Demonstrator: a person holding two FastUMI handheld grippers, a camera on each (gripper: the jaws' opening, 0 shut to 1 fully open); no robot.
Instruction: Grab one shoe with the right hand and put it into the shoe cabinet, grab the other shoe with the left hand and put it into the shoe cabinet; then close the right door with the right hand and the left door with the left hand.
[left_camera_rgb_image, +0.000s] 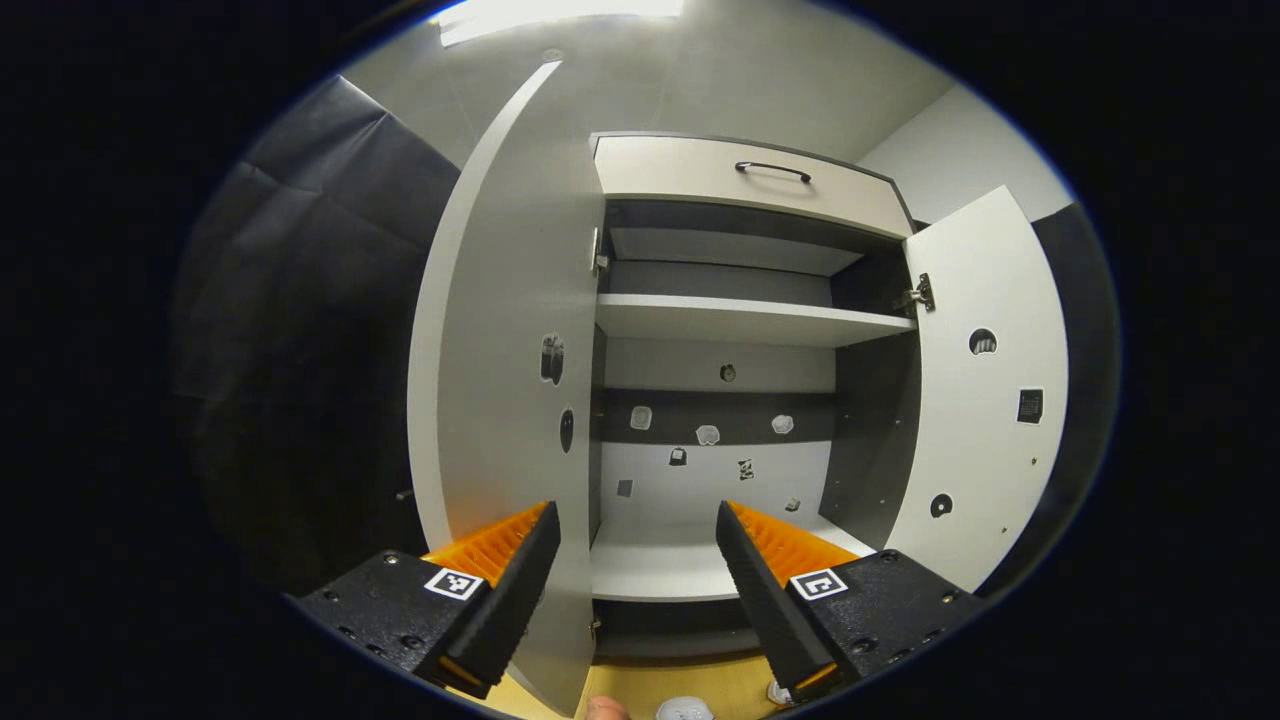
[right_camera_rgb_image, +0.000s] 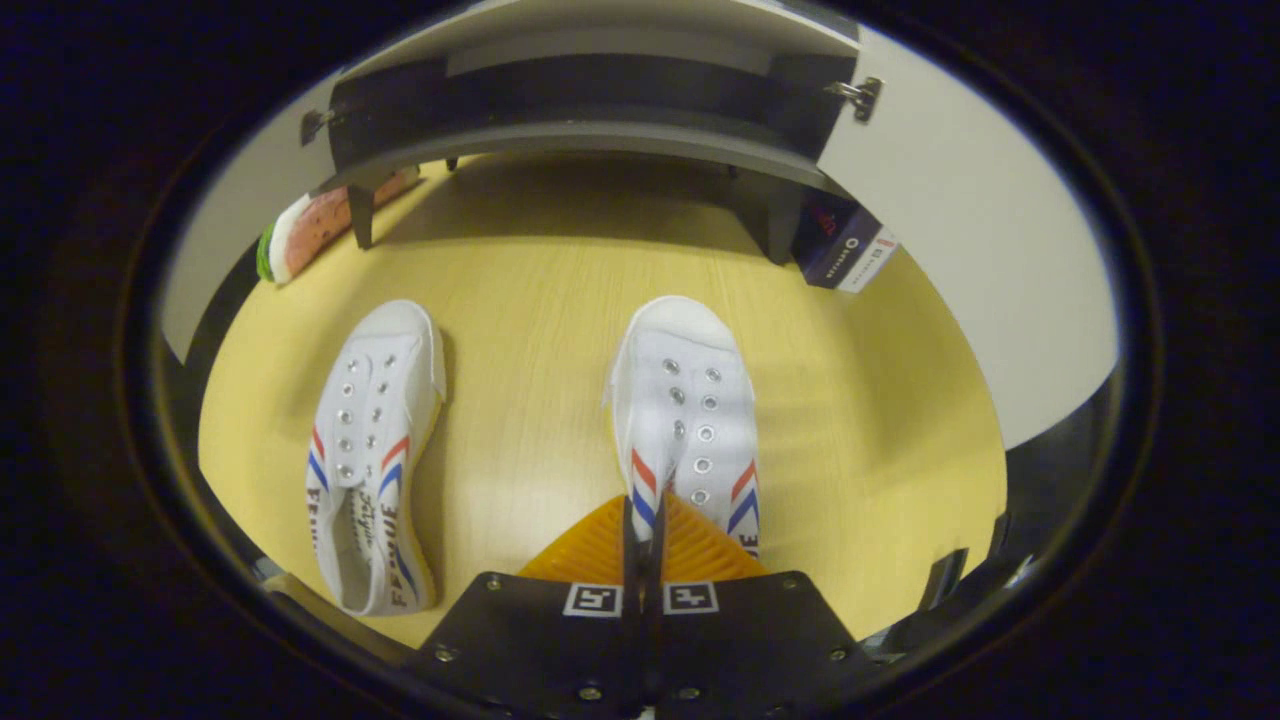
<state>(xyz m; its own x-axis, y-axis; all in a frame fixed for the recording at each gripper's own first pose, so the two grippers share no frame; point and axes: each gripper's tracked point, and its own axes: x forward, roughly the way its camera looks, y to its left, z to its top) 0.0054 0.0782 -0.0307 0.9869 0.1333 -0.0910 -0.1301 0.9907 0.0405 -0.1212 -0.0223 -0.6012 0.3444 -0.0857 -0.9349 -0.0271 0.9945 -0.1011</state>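
Grey walls and black cloth back the left gripper view, where one white shoe cabinet (left_camera_rgb_image: 745, 330) stands with its two doors, left door (left_camera_rgb_image: 500, 400) and right door (left_camera_rgb_image: 985, 400), swung wide. The left tongs (left_camera_rgb_image: 637, 560) gape wide, holding nothing. In the right gripper view, two white canvas shoes lie on the yellow wooden surface (right_camera_rgb_image: 530, 330): left shoe (right_camera_rgb_image: 372, 450) alone, right shoe (right_camera_rgb_image: 690, 420) with its side pinched between the nearly closed right tongs (right_camera_rgb_image: 640, 530).
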